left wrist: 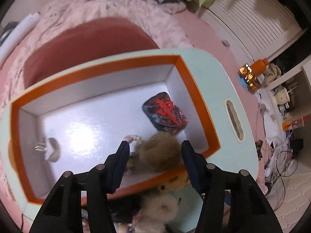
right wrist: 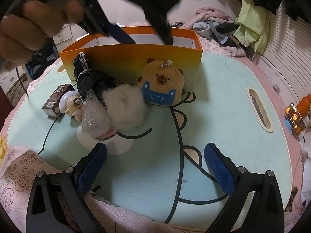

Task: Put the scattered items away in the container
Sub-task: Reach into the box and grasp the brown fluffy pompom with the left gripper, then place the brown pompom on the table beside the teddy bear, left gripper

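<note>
An orange box [left wrist: 196, 89] with a white inside stands on a mint table [right wrist: 223, 104]. Inside lie a dark pouch with a red character [left wrist: 165, 114], a brown fluffy pom-pom [left wrist: 159, 153] and a small charm [left wrist: 50, 149]. My left gripper [left wrist: 155, 147] is open above the box, its jaws on either side of the pom-pom, not touching it. It also shows over the box in the right wrist view [right wrist: 149, 38]. My right gripper [right wrist: 155, 155] is open and empty low over the table. In front of the box [right wrist: 132, 64] lie a bear plush [right wrist: 161, 83], a white fluffy ball [right wrist: 126, 108], bubble wrap [right wrist: 95, 116], a figurine [right wrist: 72, 101], black fabric [right wrist: 91, 79] and a brown carton [right wrist: 56, 99].
The table sits on a pink bed with a pink blanket [left wrist: 108, 11]. A phone on a stand [right wrist: 294, 118] and an orange bottle [right wrist: 306, 104] are at the right. Clothes [right wrist: 229, 27] are heaped behind the box. A slot handle [right wrist: 259, 108] pierces the table's right side.
</note>
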`<move>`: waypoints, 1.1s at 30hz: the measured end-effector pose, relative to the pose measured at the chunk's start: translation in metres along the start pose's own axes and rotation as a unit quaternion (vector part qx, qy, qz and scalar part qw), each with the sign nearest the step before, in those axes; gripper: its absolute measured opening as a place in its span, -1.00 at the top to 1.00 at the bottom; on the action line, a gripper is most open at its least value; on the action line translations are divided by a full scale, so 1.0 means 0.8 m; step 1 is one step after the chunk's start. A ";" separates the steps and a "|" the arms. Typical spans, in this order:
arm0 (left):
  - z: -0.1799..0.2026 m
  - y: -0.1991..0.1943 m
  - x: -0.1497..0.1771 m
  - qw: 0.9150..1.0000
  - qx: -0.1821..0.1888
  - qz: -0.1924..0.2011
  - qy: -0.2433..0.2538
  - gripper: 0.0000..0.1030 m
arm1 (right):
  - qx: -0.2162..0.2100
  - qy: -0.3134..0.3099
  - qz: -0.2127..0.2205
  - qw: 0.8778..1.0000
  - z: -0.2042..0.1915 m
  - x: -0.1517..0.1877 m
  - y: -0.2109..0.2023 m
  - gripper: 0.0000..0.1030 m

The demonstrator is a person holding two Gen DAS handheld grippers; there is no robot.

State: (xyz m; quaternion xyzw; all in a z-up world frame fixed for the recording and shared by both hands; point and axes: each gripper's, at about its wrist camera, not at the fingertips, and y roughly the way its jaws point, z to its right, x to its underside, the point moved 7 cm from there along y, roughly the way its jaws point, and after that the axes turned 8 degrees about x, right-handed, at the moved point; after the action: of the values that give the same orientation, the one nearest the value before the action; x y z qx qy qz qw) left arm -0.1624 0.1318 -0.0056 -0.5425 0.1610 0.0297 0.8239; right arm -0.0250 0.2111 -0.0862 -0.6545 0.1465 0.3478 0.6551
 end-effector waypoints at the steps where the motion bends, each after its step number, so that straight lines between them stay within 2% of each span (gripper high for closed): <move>1: 0.000 0.005 0.000 1.000 0.002 -0.004 -0.002 0.01 | 0.000 0.000 0.000 1.000 0.000 0.000 0.000 -0.94; 4: 0.000 0.015 0.003 1.000 0.012 -0.018 0.000 0.38 | 0.000 0.000 0.000 1.000 -0.001 0.000 0.000 -0.94; 5: -0.001 0.016 0.003 1.000 0.025 -0.018 -0.002 0.63 | 0.000 0.000 0.000 1.000 0.000 0.000 0.000 -0.94; 8: -0.007 0.007 0.000 1.000 0.018 -0.008 0.003 0.76 | 0.000 0.001 0.000 1.000 0.000 0.000 0.000 -0.95; 10: -0.007 -0.011 -0.007 1.000 0.017 0.013 0.013 0.78 | 0.000 0.001 0.000 1.000 0.000 0.000 0.001 -0.95; 14: -0.002 -0.082 -0.013 0.996 0.040 0.076 0.028 0.78 | 0.000 0.001 0.000 1.000 0.000 0.000 0.001 -0.95; 18: 0.001 -0.147 0.008 0.989 0.068 0.124 0.044 0.78 | 0.000 0.000 0.000 1.000 0.001 0.000 0.001 -0.95; 20: -0.003 -0.160 0.026 0.987 0.080 0.131 0.043 0.77 | 0.000 0.000 0.000 1.000 0.001 0.000 0.001 -0.95; 22: -0.009 -0.156 0.047 0.988 0.088 0.122 0.042 0.77 | 0.000 0.000 0.000 1.000 0.001 0.000 0.001 -0.95; 24: -0.007 -0.143 0.057 0.988 0.095 0.115 0.041 0.75 | 0.000 0.000 0.000 1.000 0.001 0.000 0.001 -0.95; 26: -0.010 -0.132 0.062 0.987 0.096 0.122 0.035 0.52 | 0.000 0.000 0.000 1.000 0.001 0.000 0.001 -0.95; 28: -0.012 -0.130 0.062 0.984 0.099 0.144 0.033 0.35 | -0.001 0.000 0.000 1.000 0.001 0.000 0.000 -0.96; 30: -0.013 -0.138 0.063 0.979 0.105 0.173 0.033 0.29 | -0.001 0.000 0.000 1.000 0.001 0.000 0.000 -0.96; 31: -0.013 -0.144 0.067 0.976 0.109 0.183 0.036 0.20 | -0.001 0.000 0.000 1.000 0.001 0.000 0.000 -0.96; 33: -0.016 -0.153 0.083 0.975 0.106 0.193 0.044 -0.10 | -0.001 0.000 0.000 1.000 0.001 0.000 0.000 -0.96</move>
State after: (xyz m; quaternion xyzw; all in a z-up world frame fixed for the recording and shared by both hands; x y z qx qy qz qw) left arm -0.0748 0.0619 0.0782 -0.4120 0.3006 0.1469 0.8475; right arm -0.0256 0.2117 -0.0862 -0.6551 0.1463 0.3477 0.6546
